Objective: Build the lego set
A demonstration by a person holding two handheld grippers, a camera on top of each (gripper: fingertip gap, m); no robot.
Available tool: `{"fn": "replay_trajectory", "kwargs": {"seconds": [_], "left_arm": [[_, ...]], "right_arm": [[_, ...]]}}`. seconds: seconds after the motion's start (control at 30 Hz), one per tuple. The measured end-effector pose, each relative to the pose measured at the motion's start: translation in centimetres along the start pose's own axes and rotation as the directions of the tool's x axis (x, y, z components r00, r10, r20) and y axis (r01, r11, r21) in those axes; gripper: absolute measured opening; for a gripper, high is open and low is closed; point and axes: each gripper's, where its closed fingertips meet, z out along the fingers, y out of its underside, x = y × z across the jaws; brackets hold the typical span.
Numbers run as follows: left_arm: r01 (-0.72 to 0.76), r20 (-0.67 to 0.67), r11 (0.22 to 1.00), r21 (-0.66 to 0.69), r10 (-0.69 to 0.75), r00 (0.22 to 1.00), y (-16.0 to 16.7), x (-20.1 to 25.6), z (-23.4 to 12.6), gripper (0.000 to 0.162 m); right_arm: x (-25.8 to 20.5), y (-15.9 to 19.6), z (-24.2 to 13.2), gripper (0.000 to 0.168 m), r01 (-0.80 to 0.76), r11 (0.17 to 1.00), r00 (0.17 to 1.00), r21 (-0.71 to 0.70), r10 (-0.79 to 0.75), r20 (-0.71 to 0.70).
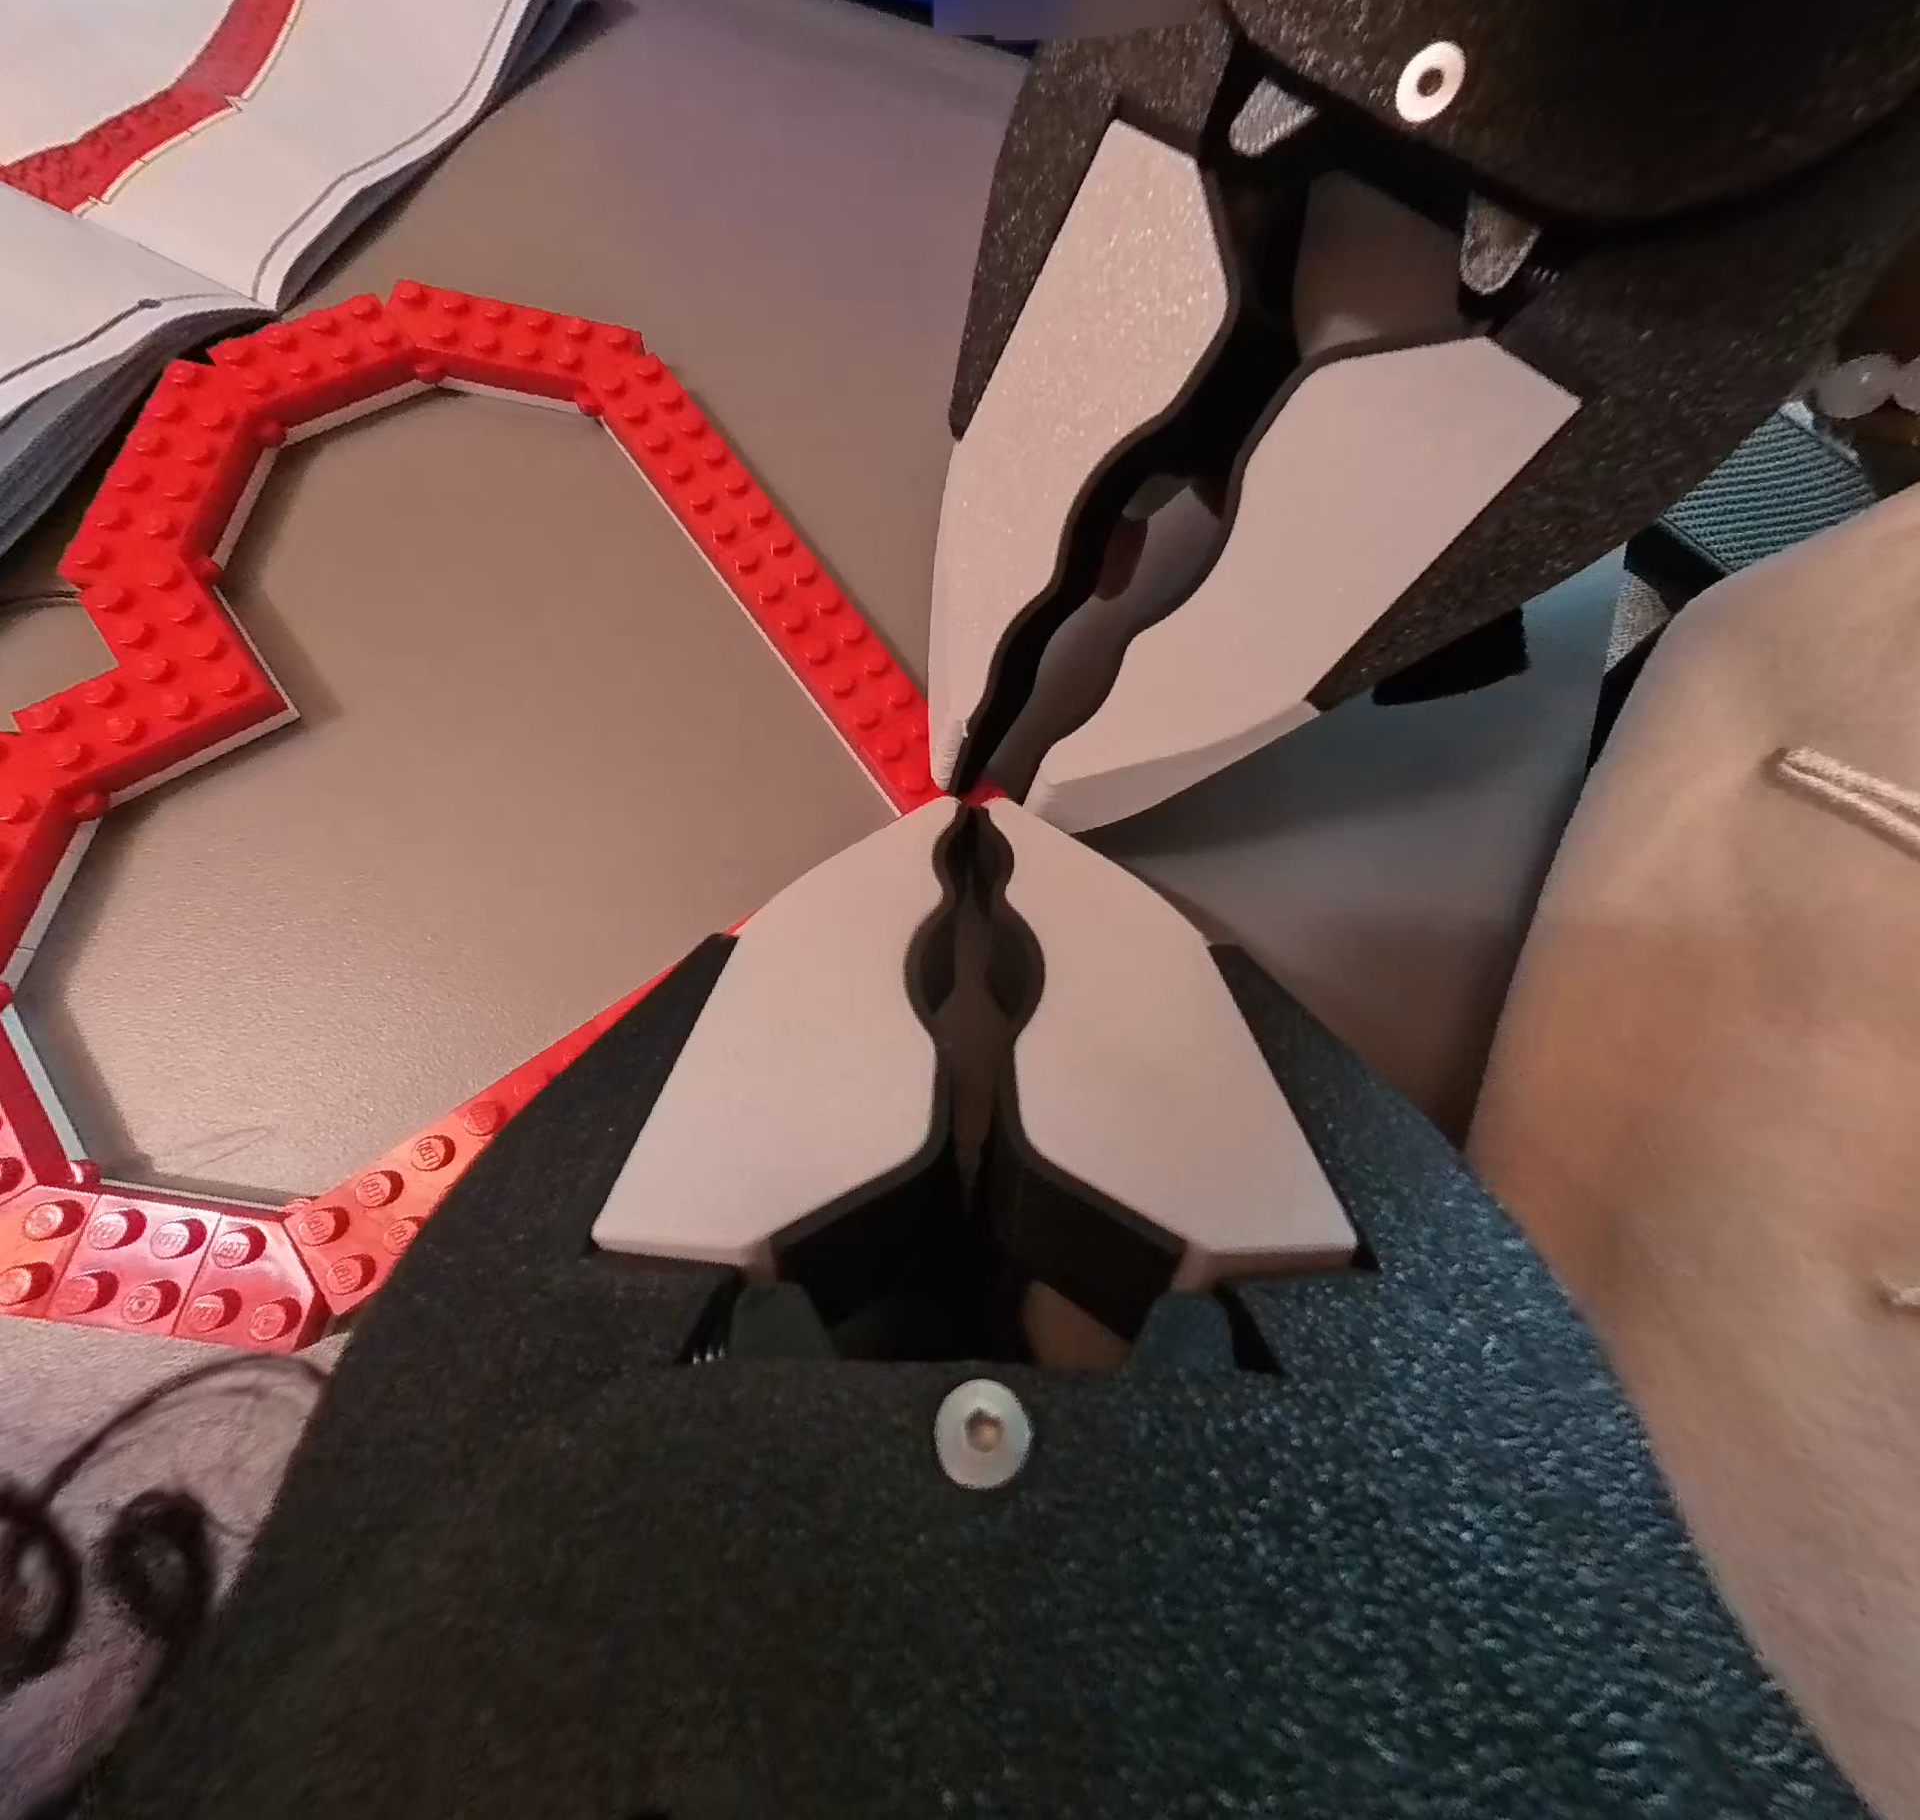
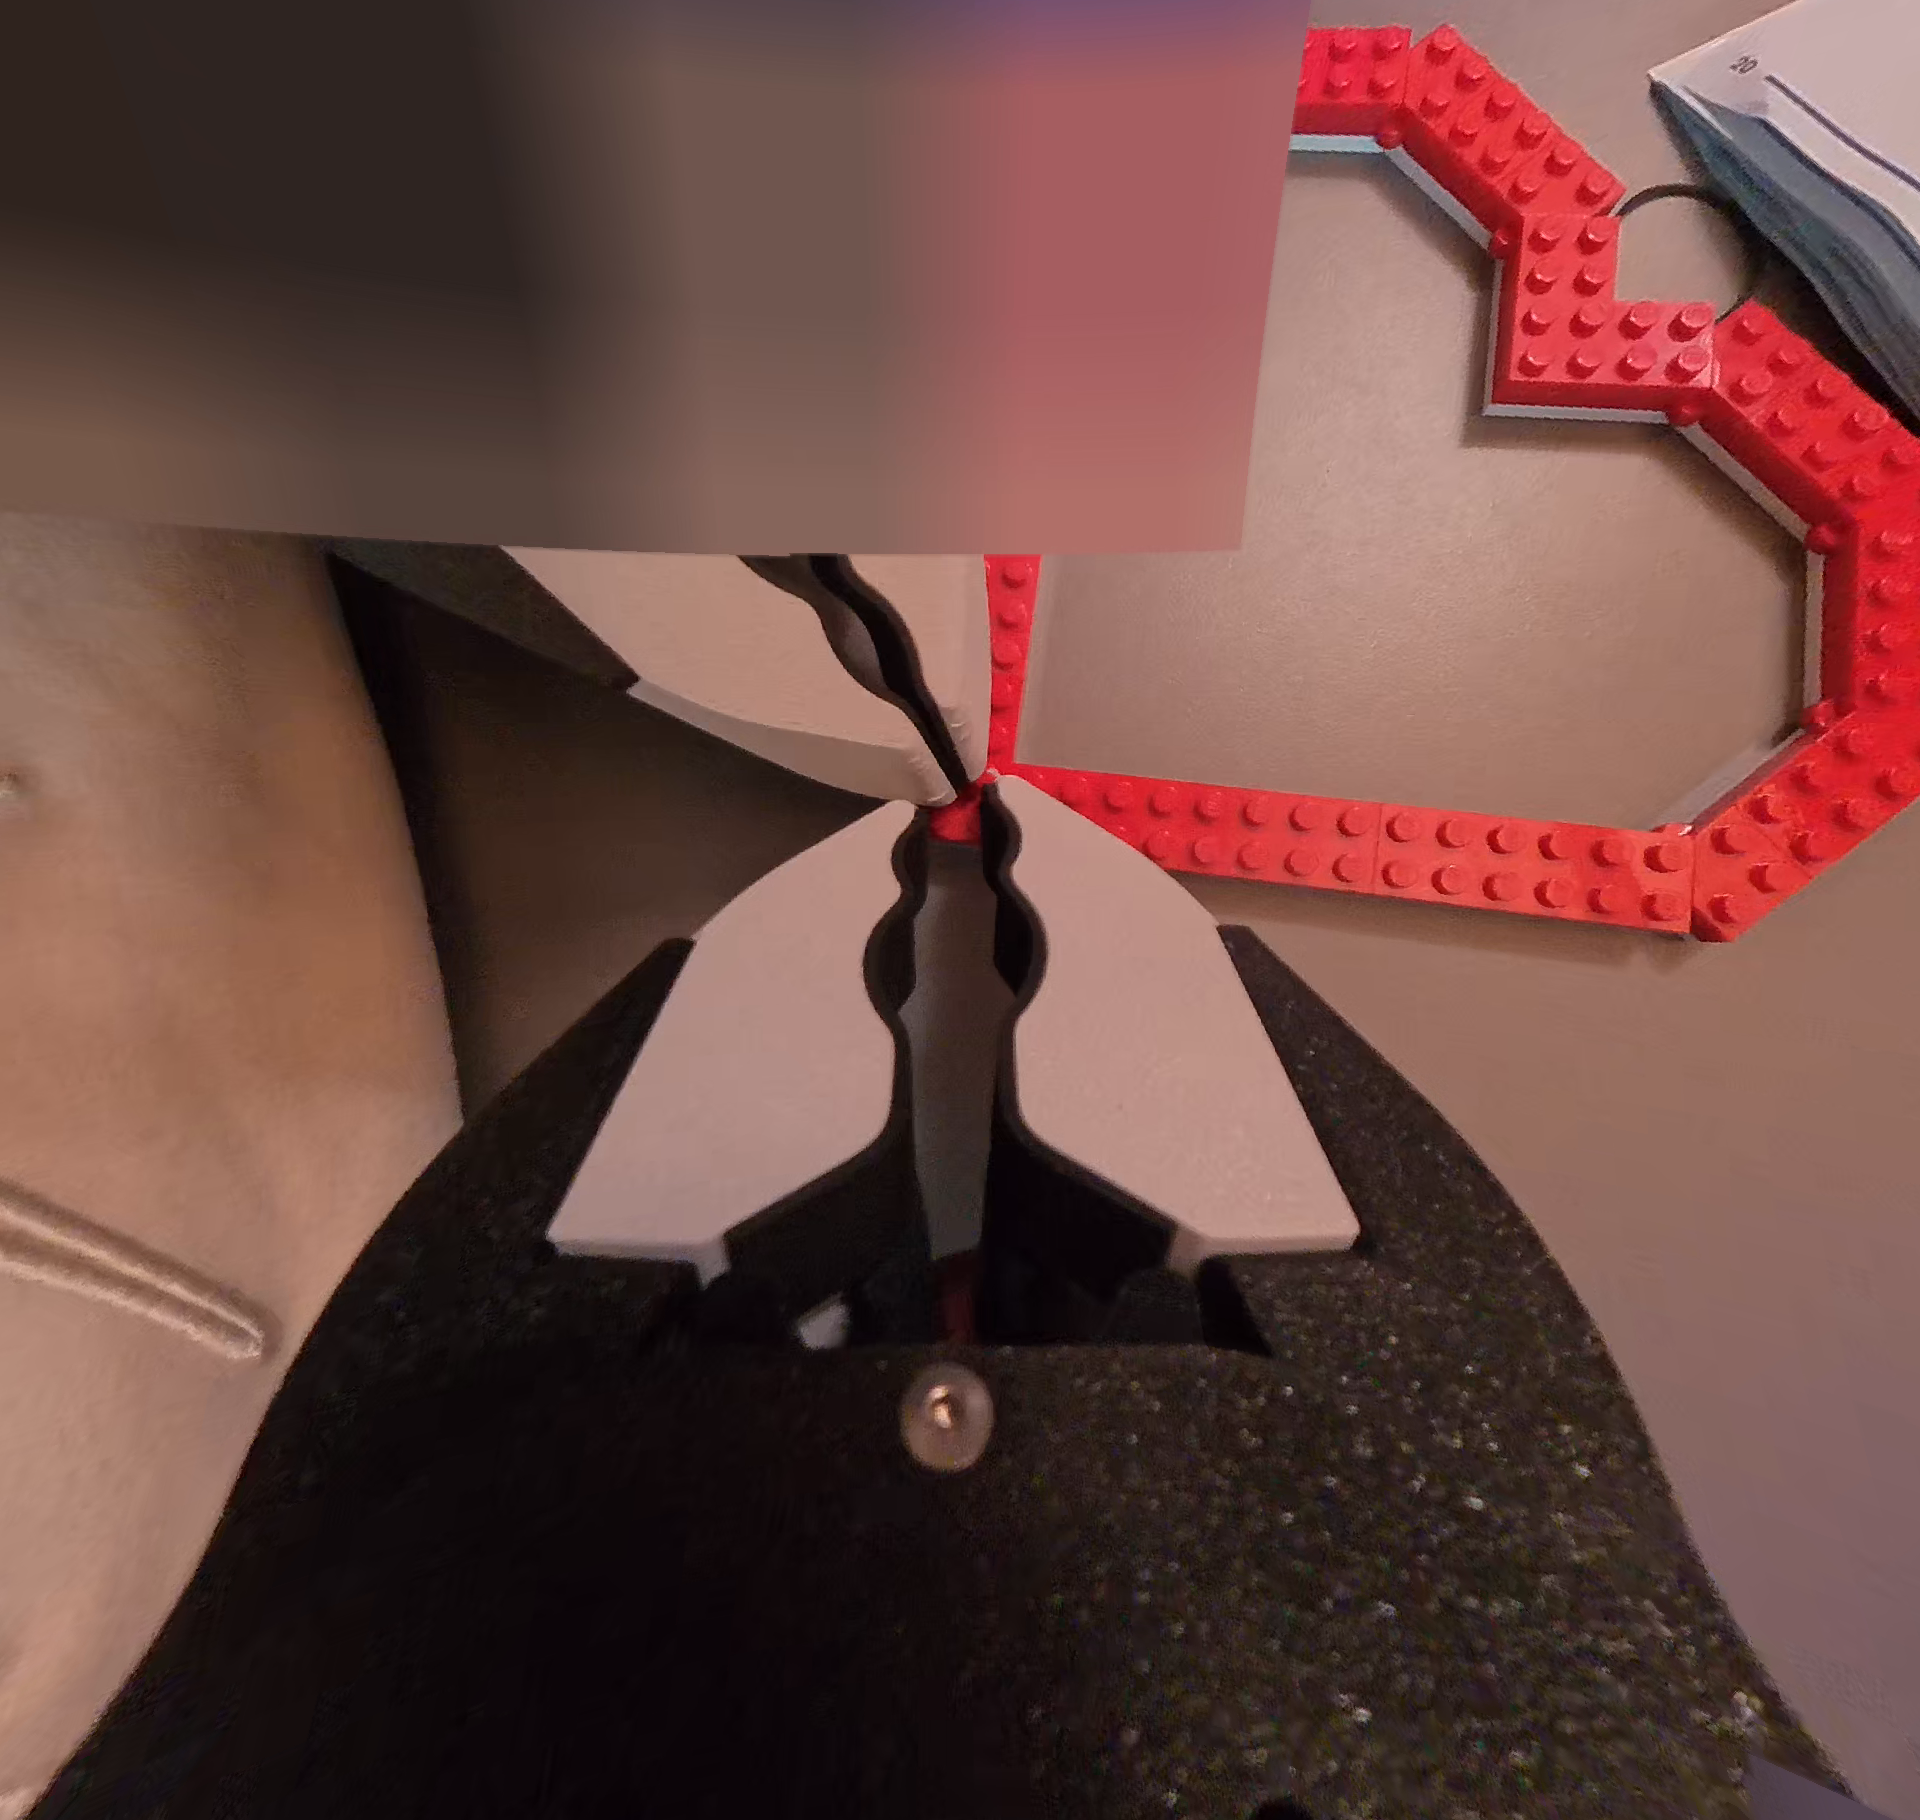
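Meeting tip to tip, the left gripper (image 1: 971,814) and right gripper (image 2: 951,804) both pinch the pointed corner of the red lego heart frame (image 1: 665,440), which lies flat on the tabletop (image 1: 499,731) beside an open instruction booklet (image 1: 270,108).

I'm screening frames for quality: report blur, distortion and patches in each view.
Left wrist view: wide-angle bending at the edges, red heart frame sharp, its nearest bricks soft, small blurred patch at top. Right wrist view: large mosaic patch covers the upper left, hiding part of the left gripper; frame sharp, lighting warm and dim.
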Motion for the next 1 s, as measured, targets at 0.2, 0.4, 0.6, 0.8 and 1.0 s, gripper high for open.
{"fn": "replay_trajectory", "kwargs": {"seconds": [0.2,0.4,0.6,0.8,1.0], "left_arm": [[-0.016,0.016,1.0,-0.008,0.016,1.0,0.0,-0.1,0.0,0.0],[-0.024,0.041,1.0,-0.015,0.025,0.999,0.0,-0.1,-0.1,0.001],[-0.06,0.064,0.998,-0.014,0.061,0.996,0.2,-0.2,-0.1,0.001],[-0.026,0.003,1.0,0.0,0.026,1.0,-0.2,0.8,-0.7,0.005],[0.06,-0.106,0.949,0.311,-0.028,0.994,-5.1,1.5,-3.8,0.03]], "right_arm": [[0.1,-0.1,0.0,0.011,0.024,0.998,1.0,0.053,-0.023,-0.021],[-0.8,-1.4,-1.1,0.03,0.068,0.972,0.997,0.224,-0.061,-0.037],[-2.2,-4.8,-10.5,0.045,-0.042,0.824,0.999,0.565,0.023,0.04],[-1.8,0.8,-16.7,0.074,-0.21,0.939,0.977,0.274,0.213,0.019],[2.5,4.6,-22.7,0.001,-0.029,0.989,0.983,0.146,0.055,-0.173]]}}
